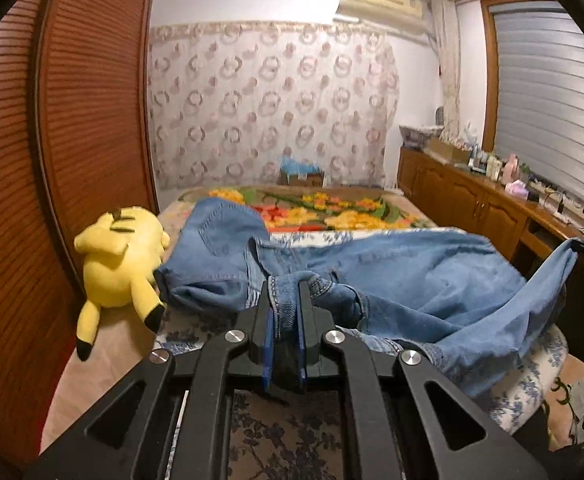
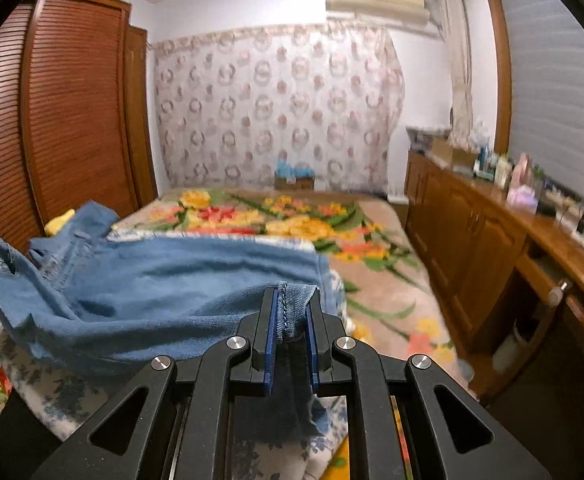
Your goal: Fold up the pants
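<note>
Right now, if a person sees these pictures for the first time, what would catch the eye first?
Most striking are the blue jeans stretched across the bed, one end pinched in the left gripper and the other in the right gripper. Next comes the bright yellow plush toy lying at the bed's left edge beside the brown wardrobe. The flowered blanket glows further back.

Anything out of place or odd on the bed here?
A yellow plush toy lies tipped over at the bed's left edge, touching the jeans being folded. The jeans are bunched and uneven. Nothing looks spilled or damaged.
</note>
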The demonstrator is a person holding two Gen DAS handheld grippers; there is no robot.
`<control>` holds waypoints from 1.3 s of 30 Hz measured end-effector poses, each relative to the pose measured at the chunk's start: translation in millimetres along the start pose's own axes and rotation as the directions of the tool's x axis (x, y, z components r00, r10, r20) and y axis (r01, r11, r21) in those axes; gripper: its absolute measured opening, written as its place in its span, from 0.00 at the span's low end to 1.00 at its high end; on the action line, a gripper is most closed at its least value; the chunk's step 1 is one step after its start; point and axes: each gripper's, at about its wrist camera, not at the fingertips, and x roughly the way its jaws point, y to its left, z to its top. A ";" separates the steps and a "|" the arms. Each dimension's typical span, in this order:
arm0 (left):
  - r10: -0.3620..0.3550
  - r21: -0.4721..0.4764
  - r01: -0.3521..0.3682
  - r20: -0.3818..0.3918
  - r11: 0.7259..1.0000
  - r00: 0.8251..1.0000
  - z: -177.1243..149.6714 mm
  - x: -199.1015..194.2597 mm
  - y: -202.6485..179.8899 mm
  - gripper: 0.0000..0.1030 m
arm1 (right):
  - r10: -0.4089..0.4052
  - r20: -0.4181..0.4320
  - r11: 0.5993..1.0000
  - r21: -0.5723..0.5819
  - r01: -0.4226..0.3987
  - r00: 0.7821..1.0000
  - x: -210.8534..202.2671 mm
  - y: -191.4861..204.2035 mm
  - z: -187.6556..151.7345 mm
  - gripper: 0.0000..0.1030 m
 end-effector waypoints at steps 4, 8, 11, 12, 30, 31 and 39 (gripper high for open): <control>0.001 -0.006 -0.001 -0.024 1.000 1.000 2.4 20.4 -0.2 0.10 | -0.005 -0.033 1.000 0.016 0.005 0.999 20.8 -3.8 -6.3 0.12; 0.006 0.002 -0.006 -0.027 1.000 1.000 12.2 33.5 -2.6 0.10 | -0.017 -0.036 1.000 0.012 0.017 0.999 29.8 -3.7 7.8 0.12; 0.009 -0.008 -0.009 -0.027 1.000 1.000 22.1 45.9 0.9 0.10 | -0.027 -0.018 1.000 0.013 0.028 0.999 29.3 -2.3 25.6 0.12; 0.013 -0.014 -0.013 -0.022 1.000 1.000 25.3 49.0 1.9 0.10 | -0.032 -0.008 0.999 0.015 0.032 0.999 32.7 0.9 29.8 0.12; 0.041 -0.016 -0.041 -0.015 0.999 0.999 90.5 147.6 5.2 0.10 | -0.088 0.028 0.996 0.030 0.087 0.996 103.7 5.7 42.3 0.12; 0.043 -0.017 -0.043 -0.015 0.999 0.999 93.2 151.4 6.2 0.10 | -0.089 0.030 0.996 0.030 0.088 0.996 107.0 6.7 44.9 0.12; 0.064 -0.017 -0.066 -0.075 0.998 0.995 99.7 205.5 15.7 0.10 | -0.100 -0.007 0.995 0.006 0.100 0.995 149.7 8.7 60.7 0.12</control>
